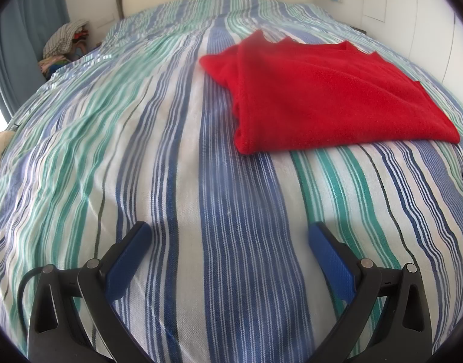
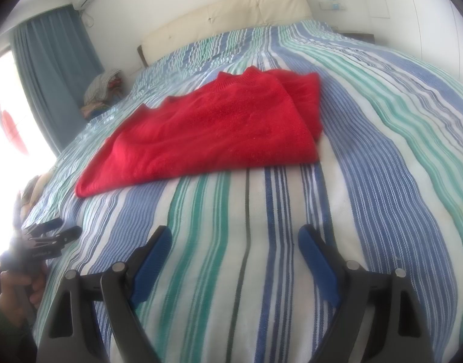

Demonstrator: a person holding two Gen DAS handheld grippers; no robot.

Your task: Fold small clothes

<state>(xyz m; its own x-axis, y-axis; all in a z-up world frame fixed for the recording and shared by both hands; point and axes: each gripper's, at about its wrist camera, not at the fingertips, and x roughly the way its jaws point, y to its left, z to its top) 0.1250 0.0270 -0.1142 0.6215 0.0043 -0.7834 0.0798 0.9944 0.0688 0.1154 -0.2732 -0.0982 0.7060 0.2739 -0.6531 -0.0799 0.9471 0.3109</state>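
Observation:
A red knitted garment (image 1: 328, 96) lies folded into a flat rectangle on the striped bedspread (image 1: 140, 151). It also shows in the right wrist view (image 2: 207, 133), with a sleeve part tucked at its right side. My left gripper (image 1: 230, 236) is open and empty, low over the bedspread, short of the garment and to its left. My right gripper (image 2: 234, 239) is open and empty, short of the garment's near edge. The left gripper also shows at the far left of the right wrist view (image 2: 54, 231), held in a hand.
The bed's cream headboard (image 2: 231, 15) stands at the far end. A pile of clothes (image 1: 68, 42) sits beside the bed at the far left, by a blue curtain (image 2: 56, 69). A white wall with cabinet doors (image 1: 413, 6) runs on the right.

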